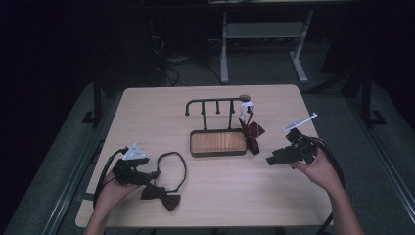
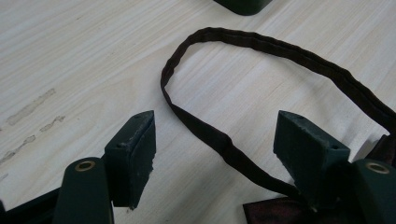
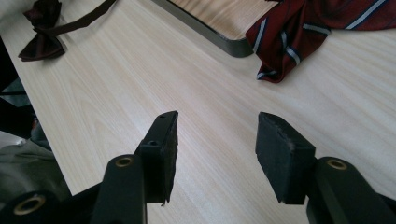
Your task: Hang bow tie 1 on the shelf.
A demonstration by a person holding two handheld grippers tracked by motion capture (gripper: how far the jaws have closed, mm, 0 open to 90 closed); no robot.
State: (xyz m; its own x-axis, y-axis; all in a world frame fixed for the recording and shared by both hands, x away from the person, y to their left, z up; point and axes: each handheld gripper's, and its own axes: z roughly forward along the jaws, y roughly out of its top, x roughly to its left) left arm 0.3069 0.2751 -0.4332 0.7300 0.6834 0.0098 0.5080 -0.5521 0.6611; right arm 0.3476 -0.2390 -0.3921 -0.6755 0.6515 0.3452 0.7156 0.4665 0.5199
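A pale wooden desk is seen carrying a dark wood-floored hook stand, a red striped bow tie and a dark brown strapped bow tie.

A dim lab or test room. A pale wooden table stands alone on grey carpet under surrounding darkness. Behind it are the white metal legs of another desk, with black cables trailing loosely on the floor and dark equipment stands at both sides.
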